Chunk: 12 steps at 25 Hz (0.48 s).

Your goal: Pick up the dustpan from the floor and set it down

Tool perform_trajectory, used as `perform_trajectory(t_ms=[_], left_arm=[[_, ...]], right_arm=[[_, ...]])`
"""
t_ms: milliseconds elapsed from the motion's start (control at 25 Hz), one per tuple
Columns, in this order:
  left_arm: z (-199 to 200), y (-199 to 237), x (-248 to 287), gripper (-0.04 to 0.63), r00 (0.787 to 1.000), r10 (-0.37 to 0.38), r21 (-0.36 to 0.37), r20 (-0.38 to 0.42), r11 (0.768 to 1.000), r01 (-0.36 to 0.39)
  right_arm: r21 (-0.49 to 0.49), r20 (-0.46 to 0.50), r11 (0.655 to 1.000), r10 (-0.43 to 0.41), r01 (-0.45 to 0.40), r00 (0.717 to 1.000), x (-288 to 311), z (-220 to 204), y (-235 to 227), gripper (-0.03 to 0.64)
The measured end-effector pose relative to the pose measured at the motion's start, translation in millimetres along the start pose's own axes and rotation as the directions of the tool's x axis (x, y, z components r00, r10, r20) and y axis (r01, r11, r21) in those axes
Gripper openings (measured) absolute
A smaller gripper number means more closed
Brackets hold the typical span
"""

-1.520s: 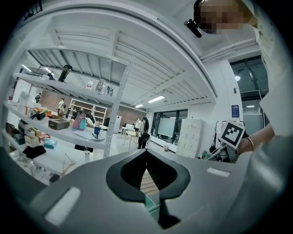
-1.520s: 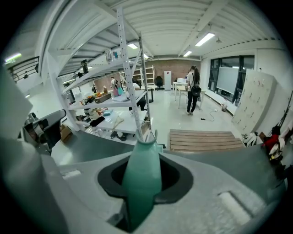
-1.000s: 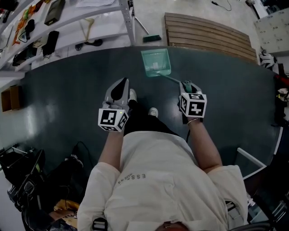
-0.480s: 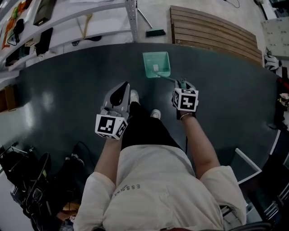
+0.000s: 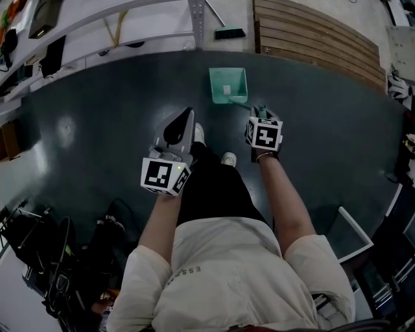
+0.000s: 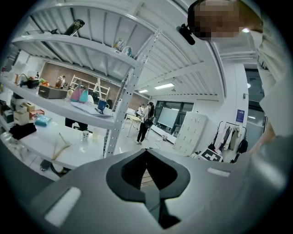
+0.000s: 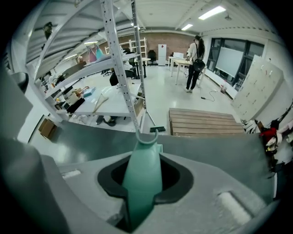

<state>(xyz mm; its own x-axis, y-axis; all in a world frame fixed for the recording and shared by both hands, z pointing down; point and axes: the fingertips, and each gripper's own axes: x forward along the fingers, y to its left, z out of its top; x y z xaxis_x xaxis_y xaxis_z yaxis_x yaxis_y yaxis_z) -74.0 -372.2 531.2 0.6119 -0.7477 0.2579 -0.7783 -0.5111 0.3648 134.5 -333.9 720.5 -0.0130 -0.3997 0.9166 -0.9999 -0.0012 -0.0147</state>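
Observation:
A green dustpan is over the dark floor mat, ahead of the person's feet. I cannot tell whether its pan touches the mat. Its thin handle runs back to my right gripper, which points steeply down and is shut on it. In the right gripper view the green handle fills the gap between the jaws of my right gripper. My left gripper is left of the pan, shut, with nothing held. In the left gripper view, the jaws of my left gripper meet.
A metal shelving rack stands beyond the mat, with a small brush on the pale floor beside it. A wooden pallet lies at the far right. The person's shoes are between the grippers. Cables and gear lie at the lower left.
My right gripper has come down with the dustpan, and the pan now sits closer in front of it. My left gripper has dropped and shifted a little too.

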Motion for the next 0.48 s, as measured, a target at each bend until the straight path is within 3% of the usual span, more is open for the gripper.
perform_trajectory(t_ms=[480], left_arm=[[-1,8,2,0.016,1.0,-0.008,-0.033,-0.028,0.999,0.008]], right_arm=[[0.006,-0.005,1.0,-0.026,0.026,1.0,26,-31,30,0.077]])
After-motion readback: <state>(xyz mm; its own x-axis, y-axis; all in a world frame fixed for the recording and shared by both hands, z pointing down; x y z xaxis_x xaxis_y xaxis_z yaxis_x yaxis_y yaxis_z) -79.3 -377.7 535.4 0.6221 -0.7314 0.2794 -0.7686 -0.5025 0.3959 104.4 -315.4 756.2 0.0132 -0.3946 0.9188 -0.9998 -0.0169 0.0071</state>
